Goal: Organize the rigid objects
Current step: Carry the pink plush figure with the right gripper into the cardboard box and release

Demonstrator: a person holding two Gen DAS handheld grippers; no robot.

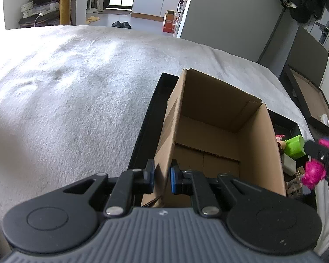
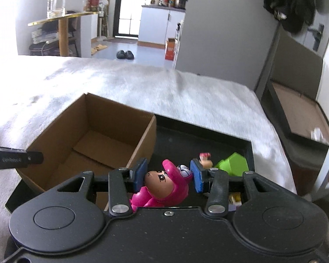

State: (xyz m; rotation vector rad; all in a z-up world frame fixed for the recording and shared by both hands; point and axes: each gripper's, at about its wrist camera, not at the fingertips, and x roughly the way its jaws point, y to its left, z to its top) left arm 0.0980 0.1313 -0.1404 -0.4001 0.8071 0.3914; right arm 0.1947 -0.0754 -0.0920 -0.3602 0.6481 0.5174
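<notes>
An open cardboard box stands in a black tray on a pale blanket. My left gripper is shut on the box's near left wall, one blue pad on each side. In the right wrist view my right gripper is shut on a pink figurine with a brown face, held above the tray just right of the box. The left wrist view shows that figurine at its right edge. A green block and several small toys lie in the tray's right part.
The blanket covers a wide flat surface beyond the box. Another black tray with a cardboard bottom sits off the far right edge. Shoes, a gold-edged table and cabinets stand further back.
</notes>
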